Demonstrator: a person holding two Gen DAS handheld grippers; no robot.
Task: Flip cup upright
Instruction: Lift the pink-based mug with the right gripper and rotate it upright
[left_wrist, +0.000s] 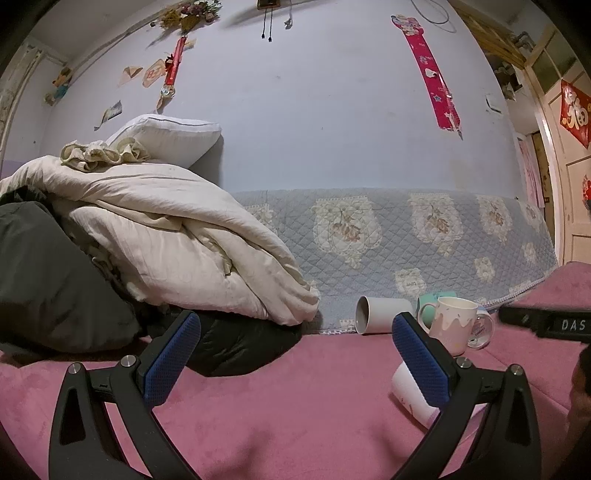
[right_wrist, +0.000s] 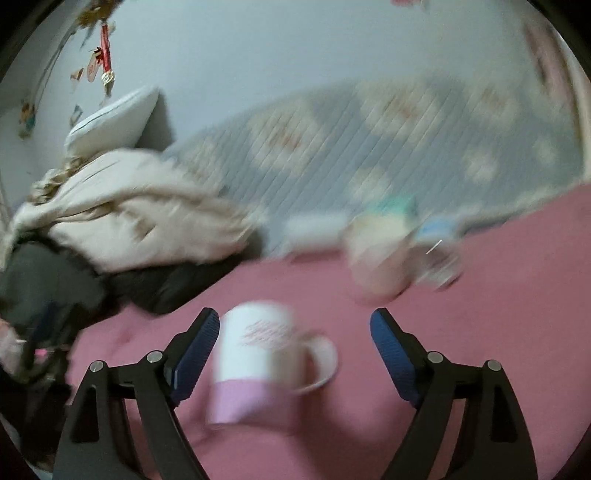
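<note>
Cup: white mug with a pink band and a pink handle, lying on the pink blanket; in the blurred right wrist view it sits between the two blue pads, handle toward the right finger; which end is the mouth cannot be told from the blur.
Same cup from the left: only a white and pink part shows, half hidden behind the left gripper's right-hand finger.
Right gripper: fingers spread wide around the mug, not closed on it; the left-hand pad looks just beside the body, contact unclear in the blur.
Left gripper: fingers spread wide, pinching nothing, low over the blanket.
Step in hand: likely closing on the mug body before turning it onto its base.
Doing it well: centre the body between the pads, keep the handle out of the pinch, close across the round wall, then rotate and set down flat.
Risk: the soft blanket may let the base tip, so release only once it stands.
Neighbours: a white cup on its side, a cream mug standing upright and other mugs behind it, apart from the target but worth avoiding in the swing.
Bedding: cream quilt well to the left.
</note>
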